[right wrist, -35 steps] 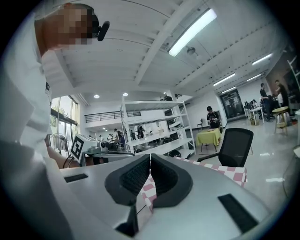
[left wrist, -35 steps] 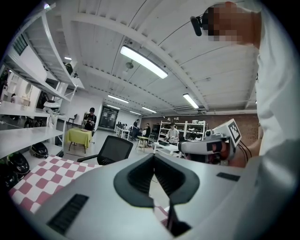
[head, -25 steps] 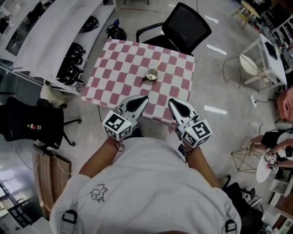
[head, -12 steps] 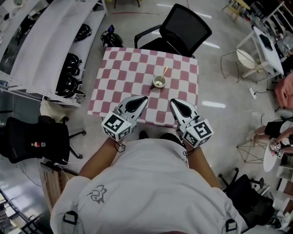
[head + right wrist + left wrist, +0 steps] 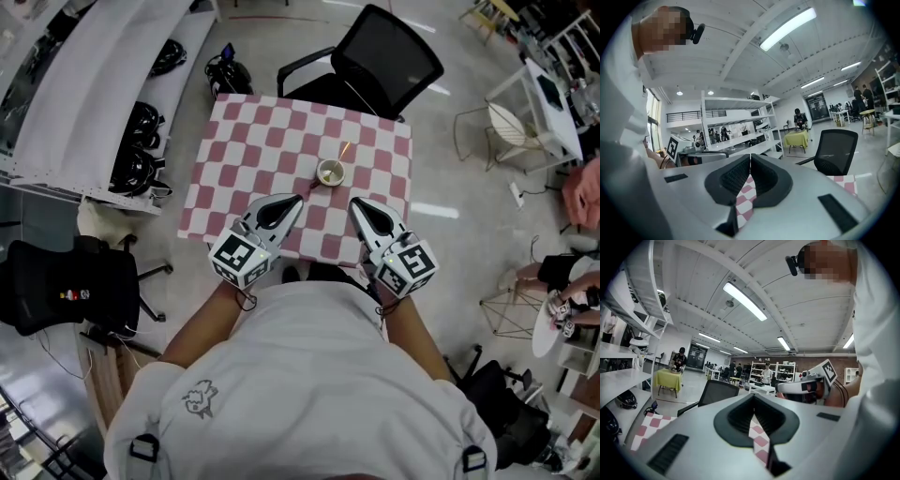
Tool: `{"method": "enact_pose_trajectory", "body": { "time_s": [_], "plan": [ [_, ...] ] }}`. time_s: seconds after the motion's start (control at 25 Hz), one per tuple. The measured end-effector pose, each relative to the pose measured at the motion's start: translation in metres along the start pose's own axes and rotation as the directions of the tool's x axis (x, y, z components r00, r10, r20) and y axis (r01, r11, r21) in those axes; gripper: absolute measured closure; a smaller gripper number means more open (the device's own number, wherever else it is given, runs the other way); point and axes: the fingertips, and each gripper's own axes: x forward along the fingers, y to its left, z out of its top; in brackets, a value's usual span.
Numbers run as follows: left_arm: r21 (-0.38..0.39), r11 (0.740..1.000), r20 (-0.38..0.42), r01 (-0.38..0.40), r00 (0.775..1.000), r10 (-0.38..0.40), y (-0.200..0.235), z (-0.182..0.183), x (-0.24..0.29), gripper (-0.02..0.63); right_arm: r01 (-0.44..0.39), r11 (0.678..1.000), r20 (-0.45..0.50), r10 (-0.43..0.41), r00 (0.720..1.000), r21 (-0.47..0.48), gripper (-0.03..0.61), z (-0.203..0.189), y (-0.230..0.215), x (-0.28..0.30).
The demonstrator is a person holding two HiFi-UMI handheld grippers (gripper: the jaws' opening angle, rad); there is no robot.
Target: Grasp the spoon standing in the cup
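A small cup (image 5: 330,172) stands on the red-and-white checked table (image 5: 246,141), right of the middle. A pale spoon (image 5: 344,150) stands in it and leans toward the far right. Both grippers hover over the table's near edge, short of the cup. My left gripper (image 5: 296,200) points up-right at it, jaws together with nothing between them. My right gripper (image 5: 355,203) sits just below the cup, also shut and empty. In the left gripper view (image 5: 753,398) and the right gripper view (image 5: 750,157) the jaws meet at the tips. The cup is hidden in both gripper views.
A black office chair (image 5: 377,64) stands at the table's far side. White shelving (image 5: 84,84) with dark gear runs along the left. Another black chair (image 5: 66,281) is at lower left, and a white chair (image 5: 511,131) at right.
In the head view the table and cup have slid right and down, so the cup now sits closer to both gripper tips. The grippers stay shut and hardly shift.
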Motion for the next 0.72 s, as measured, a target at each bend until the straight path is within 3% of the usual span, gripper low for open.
{"method": "enact_pose_trajectory", "body": {
  "time_s": [0.36, 0.72],
  "plan": [
    [-0.036, 0.999, -0.037, -0.02, 0.999, 0.018, 0.032, -0.01, 0.036, 0.6, -0.044, 0.999, -0.057, 0.046, 0.997, 0.027, 0.546, -0.012, -0.049, 0.033],
    [-0.074, 0.997, -0.109, -0.038, 0.994, 0.03, 0.053, -0.035, 0.076, 0.6, -0.034, 0.998, -0.15, 0.042, 0.988, 0.054, 0.545, -0.038, -0.109, 0.056]
  ]
}}
